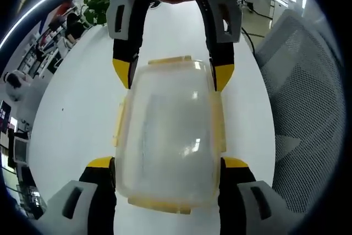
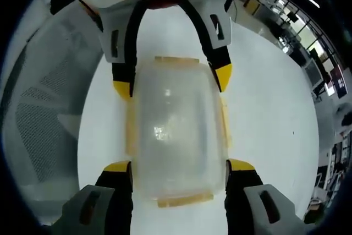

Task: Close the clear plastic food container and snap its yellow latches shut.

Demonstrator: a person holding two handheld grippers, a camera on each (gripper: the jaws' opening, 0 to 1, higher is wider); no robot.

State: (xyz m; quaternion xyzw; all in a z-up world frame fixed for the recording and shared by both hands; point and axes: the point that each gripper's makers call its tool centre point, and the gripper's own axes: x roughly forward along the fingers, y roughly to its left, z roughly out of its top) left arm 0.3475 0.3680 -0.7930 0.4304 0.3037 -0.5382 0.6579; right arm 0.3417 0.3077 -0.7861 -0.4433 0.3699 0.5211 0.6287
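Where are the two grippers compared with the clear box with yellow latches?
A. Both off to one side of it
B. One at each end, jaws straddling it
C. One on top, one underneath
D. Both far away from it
B: the left gripper and the right gripper each straddle one end of the clear container on the white table, facing each other.

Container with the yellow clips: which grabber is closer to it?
Neither, it's a tie. The left gripper straddles one end of the container, with a jaw beside each side. The right gripper straddles the opposite end the same way.

Container (image 1: 168,136) on table (image 1: 82,114), between both tongs.
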